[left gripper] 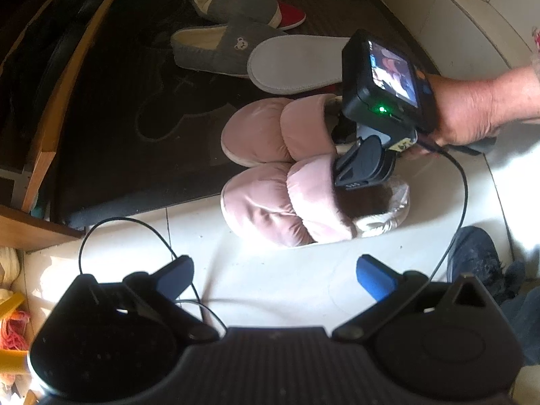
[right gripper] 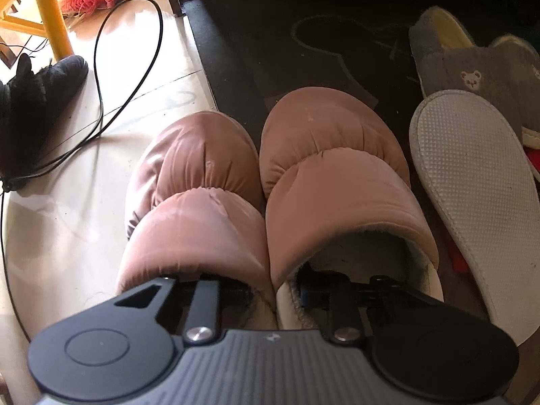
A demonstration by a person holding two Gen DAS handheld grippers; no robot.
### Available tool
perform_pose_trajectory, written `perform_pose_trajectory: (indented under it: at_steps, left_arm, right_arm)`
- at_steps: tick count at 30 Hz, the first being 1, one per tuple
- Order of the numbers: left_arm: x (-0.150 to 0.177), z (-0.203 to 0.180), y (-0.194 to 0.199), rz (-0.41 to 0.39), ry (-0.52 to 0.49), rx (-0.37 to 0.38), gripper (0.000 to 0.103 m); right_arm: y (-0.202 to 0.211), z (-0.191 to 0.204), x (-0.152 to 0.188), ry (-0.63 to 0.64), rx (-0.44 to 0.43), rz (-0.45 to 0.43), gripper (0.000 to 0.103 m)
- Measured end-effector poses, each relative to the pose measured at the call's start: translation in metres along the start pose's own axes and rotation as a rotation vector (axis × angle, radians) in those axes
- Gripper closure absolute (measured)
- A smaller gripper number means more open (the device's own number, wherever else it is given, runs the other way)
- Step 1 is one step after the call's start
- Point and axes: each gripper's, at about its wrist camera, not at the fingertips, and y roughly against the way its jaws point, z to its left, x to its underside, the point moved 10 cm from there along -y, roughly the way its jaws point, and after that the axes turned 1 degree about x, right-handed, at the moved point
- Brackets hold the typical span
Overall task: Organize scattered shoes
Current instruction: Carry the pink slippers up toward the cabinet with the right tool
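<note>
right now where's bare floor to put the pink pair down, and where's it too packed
Bare: the pale tile floor between the left gripper and the pink slippers, and the dark mat between the wooden shelf edge and the grey slippers. Crowded: beyond the pink pair, where the overturned white-soled slipper lies against the grey ones.

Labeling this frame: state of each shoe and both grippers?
Pink slippers: upright, side by side, inner walls pinched together.
Right gripper: one of its fingers in each pink slipper, shut on them.
Left gripper: open, empty, above the tile.
Grey slippers: upright on the dark mat.
White-soled slipper: flipped, sole up.
Red shoe: mostly hidden under a grey slipper.
</note>
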Motion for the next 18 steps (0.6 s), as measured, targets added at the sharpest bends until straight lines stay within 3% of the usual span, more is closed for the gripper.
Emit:
perform_pose_trajectory:
  at_steps: [7,18]
  left_arm:
    - [-0.003,-0.003,0.003,-0.012,-0.005,-0.007,0.000]
    - [-0.021,-0.009,0.026,-0.098,-0.018,-0.013,0.000]
  right_arm:
    - [0.024,-0.007,-0.014,-0.087,-0.040,-0.047,0.081]
    - [0.086,-0.004,-0.032,-0.071,-0.031,-0.099,0.081]
